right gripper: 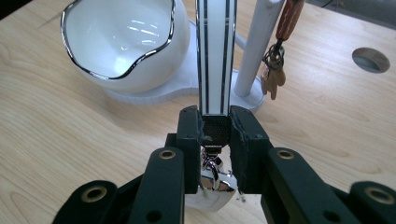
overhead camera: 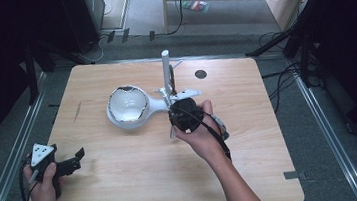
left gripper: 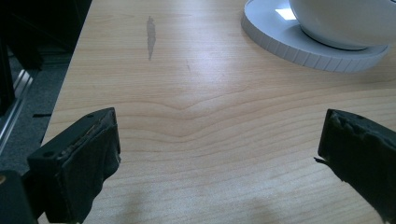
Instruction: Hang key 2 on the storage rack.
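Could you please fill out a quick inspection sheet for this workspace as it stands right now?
Surface: light wood table, one grey scuff near the left edge, round hole at the far side.
Job's things: white strap with black stripes, clamped at its mesh end; white bowl with chrome rim on a white stand; white post with a small wooden charm hanging from it.
Clutter: nothing seen.
Grippers: right gripper shut on the strap; left gripper open, jaws wide apart over bare wood.
Cables: black cable over the right hand; loose cables on the floor.
Surroundings: grey floor, metal rails, dark stands.
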Available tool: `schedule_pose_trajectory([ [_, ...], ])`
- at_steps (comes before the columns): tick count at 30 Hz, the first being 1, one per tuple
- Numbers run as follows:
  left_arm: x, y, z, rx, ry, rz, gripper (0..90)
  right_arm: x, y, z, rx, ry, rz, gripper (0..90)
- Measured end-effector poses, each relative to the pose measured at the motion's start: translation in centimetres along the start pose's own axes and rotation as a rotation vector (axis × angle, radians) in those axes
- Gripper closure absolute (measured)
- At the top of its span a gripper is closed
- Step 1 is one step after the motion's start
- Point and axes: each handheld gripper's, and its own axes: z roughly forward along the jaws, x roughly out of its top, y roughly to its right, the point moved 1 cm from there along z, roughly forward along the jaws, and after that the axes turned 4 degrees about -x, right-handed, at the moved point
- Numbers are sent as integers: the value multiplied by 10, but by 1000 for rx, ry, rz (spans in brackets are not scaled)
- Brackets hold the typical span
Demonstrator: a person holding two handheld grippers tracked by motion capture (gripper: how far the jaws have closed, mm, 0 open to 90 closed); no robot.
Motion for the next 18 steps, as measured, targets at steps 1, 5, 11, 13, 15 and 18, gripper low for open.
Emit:
schedule_pose_trajectory([
  [1,0,0,0,0,1,0,0,0,1,-1,3,10,2,762],
  [5,0,0,0,1,1,1,0,2,3,-4,6,45,14,762],
  [11,0,0,0,1,0,2,0,3,8,-8,13,89,34,762],
  [13,0,0,0,1,0,2,0,4,11,-9,24,110,43,762],
  [15,0,0,0,1,-3,6,0,4,14,-10,35,128,55,762],
  [18,0,0,0,0,-3,5,0,3,18,-12,41,167,52,762],
])
